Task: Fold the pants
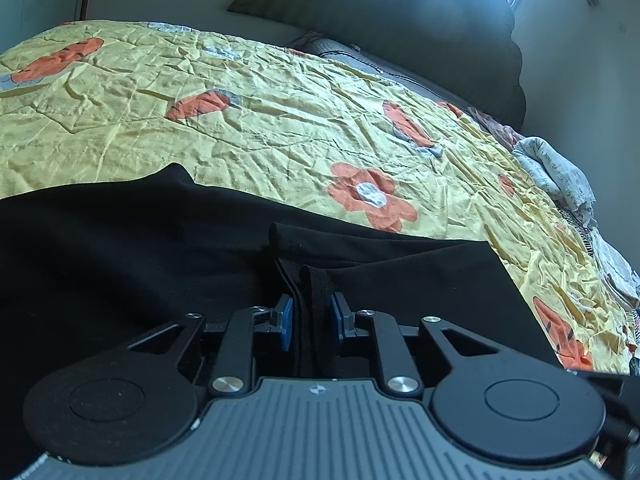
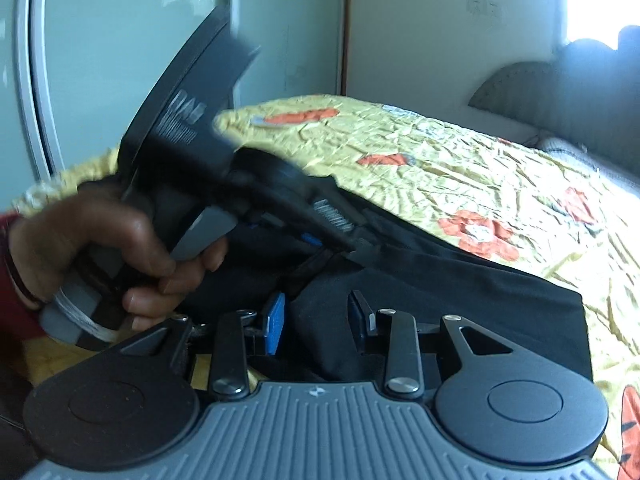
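Observation:
Black pants (image 1: 120, 248) lie on a yellow flowered bedspread (image 1: 260, 120). In the left wrist view my left gripper (image 1: 311, 316) is shut on a bunched fold of the pants between its blue pads (image 1: 285, 322). In the right wrist view the pants (image 2: 460, 300) spread to the right. My right gripper (image 2: 318, 322) has its jaws apart around a hump of the black fabric, the pads (image 2: 275, 322) not pressing it. The left gripper (image 2: 316, 240), held in a hand, is just above and to the left, its tip on the pants edge.
The bedspread (image 2: 440, 168) covers the bed. A dark padded headboard (image 1: 400, 20) stands at the far end. Crumpled light cloths (image 1: 560, 176) lie along the bed's right edge. A pale wardrobe door (image 2: 100, 60) stands beyond the bed's left side.

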The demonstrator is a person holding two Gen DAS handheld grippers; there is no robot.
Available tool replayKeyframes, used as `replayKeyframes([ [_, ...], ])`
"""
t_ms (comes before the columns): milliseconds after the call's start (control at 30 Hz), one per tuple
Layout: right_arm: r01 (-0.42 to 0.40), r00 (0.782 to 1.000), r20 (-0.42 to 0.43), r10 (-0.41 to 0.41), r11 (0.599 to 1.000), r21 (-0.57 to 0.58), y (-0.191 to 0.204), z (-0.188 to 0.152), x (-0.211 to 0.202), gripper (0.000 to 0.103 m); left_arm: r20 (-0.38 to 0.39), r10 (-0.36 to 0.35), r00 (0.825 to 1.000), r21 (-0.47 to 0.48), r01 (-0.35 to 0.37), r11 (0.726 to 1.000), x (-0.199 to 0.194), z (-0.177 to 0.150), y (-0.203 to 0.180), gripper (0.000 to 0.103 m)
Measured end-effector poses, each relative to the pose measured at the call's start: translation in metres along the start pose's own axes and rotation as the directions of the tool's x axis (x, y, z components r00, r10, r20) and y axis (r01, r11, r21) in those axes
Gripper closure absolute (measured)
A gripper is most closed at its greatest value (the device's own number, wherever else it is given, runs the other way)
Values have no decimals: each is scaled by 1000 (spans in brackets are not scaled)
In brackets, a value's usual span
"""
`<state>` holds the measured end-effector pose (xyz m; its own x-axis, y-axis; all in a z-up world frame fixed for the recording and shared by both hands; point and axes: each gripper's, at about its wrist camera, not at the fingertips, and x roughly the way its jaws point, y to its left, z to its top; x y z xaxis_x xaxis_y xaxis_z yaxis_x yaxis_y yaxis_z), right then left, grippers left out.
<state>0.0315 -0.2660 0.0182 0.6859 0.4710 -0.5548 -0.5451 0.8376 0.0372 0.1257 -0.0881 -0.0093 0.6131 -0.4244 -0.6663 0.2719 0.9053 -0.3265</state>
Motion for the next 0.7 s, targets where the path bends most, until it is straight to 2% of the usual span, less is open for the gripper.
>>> replayKeyframes([
  [67, -28, 999, 21, 26, 997, 73, -21, 2, -2, 69, 4, 16, 1000, 7, -16, 1000, -3, 1, 1, 73],
  [167, -11, 999, 42, 3, 979, 205, -54, 2, 4, 65, 37, 65, 997, 10, -66, 998, -12, 6, 3, 66],
  [233, -44, 997, 71, 22, 946, 321, -77, -1, 7, 62, 64, 91, 994, 11, -92, 996, -17, 10, 4, 64],
  [300, -113, 990, 122, 66, 893, 435, -97, -6, 11, 57, 82, 99, 992, 32, -102, 994, -20, 14, 1, 61],
  [367, -107, 990, 132, 45, 855, 508, -107, -12, 20, 57, 78, 107, 991, 78, -113, 991, -16, 16, -7, 53],
  [433, -2, 998, 55, -31, 856, 517, -107, -14, 31, 56, 62, 127, 990, 127, -134, 983, -9, 12, -14, 52],
  [500, 79, 997, -26, -76, 879, 470, -94, -17, 41, 57, 33, 163, 986, 180, -166, 970, 4, 7, -19, 51],
  [633, 130, 991, -20, -134, 894, 429, -79, -15, 42, 54, 62, 184, 981, 223, -194, 955, -2, -1, -23, 49],
  [700, 129, 990, -1, -140, 910, 395, -68, -17, 33, 40, 91, 188, 978, 218, -203, 955, -11, 0, -20, 43],
])
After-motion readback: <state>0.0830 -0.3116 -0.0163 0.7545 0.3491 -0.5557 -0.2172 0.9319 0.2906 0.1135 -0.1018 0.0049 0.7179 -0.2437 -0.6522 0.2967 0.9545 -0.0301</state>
